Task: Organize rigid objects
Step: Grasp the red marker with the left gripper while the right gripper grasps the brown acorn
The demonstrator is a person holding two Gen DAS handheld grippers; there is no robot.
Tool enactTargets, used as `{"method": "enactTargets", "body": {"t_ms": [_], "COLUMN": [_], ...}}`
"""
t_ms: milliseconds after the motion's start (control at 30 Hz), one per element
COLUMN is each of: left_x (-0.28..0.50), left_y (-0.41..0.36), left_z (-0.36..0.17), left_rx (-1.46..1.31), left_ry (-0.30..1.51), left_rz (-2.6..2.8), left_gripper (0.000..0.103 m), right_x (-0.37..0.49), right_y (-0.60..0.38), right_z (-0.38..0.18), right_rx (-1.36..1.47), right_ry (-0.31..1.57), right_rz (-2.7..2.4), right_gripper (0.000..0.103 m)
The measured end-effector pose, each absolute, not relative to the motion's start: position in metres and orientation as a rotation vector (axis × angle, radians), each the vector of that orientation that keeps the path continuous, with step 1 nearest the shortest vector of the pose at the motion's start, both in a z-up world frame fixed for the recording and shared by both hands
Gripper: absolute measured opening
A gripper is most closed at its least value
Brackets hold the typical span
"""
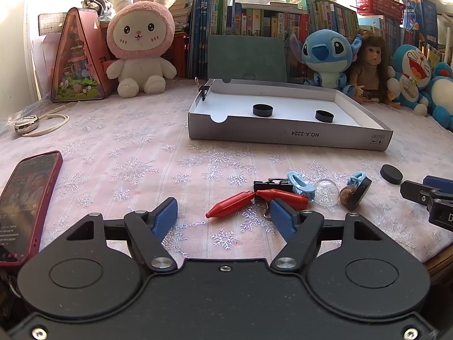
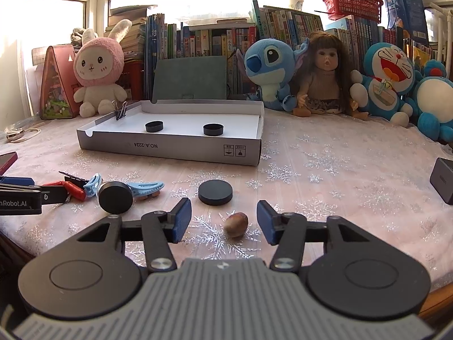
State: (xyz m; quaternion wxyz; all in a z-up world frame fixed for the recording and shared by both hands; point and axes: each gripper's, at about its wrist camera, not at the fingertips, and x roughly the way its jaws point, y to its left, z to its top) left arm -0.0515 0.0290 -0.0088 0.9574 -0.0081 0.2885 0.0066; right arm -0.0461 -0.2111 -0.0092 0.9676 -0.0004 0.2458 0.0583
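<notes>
A shallow grey cardboard box [image 1: 288,137] [image 2: 170,148] holds two black round caps [image 1: 262,110] [image 2: 213,129] and has a binder clip [image 2: 121,110] on its left wall. In front lie red clips [image 1: 230,204], a black binder clip [image 1: 273,185], blue hair clips [image 1: 300,185] [image 2: 147,187], a clear dome [image 1: 326,192], a black disc on edge [image 2: 115,197] and a flat black disc [image 2: 215,192] [image 1: 391,174]. My left gripper [image 1: 223,221] is open just before the red clips. My right gripper [image 2: 223,223] is open around a brown acorn [image 2: 236,224].
A red phone [image 1: 24,204] lies at the left. Plush toys [image 1: 138,45] [image 2: 388,82], a doll [image 2: 325,73] and books line the back. A dark box [image 2: 443,180] sits at the right edge. A key fob with strap [image 1: 27,124] lies far left.
</notes>
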Motion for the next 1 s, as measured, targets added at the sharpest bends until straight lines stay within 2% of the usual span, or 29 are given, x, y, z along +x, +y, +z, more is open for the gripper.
{"method": "enactTargets", "body": {"t_ms": [133,267,367,433,500,1000], "left_x": [-0.05,-0.051,-0.051,-0.051,-0.05,-0.049], "left_y": [0.034,0.041,0.047,0.051,0.055,0.035], "left_z": [-0.008,-0.009,-0.009,-0.01,-0.01,-0.009], "left_rx": [-0.027,-0.021,-0.015,-0.01,-0.008,0.014], "left_ry": [0.587,0.587,0.588,0.586,0.586,0.576], "left_rz": [0.039,0.066,0.09,0.108,0.124,0.048], "left_gripper": [0.063,0.063,0.063,0.063,0.063,0.064], "right_x": [-0.05,-0.052,-0.052,-0.052,-0.052,-0.053], "right_y": [-0.211,-0.213,-0.215,-0.216,-0.215,-0.211], "right_z": [-0.01,-0.01,-0.011,-0.012,-0.012,-0.014], "right_rx": [-0.022,-0.025,-0.02,-0.018,-0.017,-0.007], "right_ry": [0.498,0.505,0.513,0.52,0.525,0.52], "right_rz": [0.114,0.108,0.1,0.098,0.095,0.099], "right_gripper": [0.054,0.053,0.048,0.04,0.036,0.033]}}
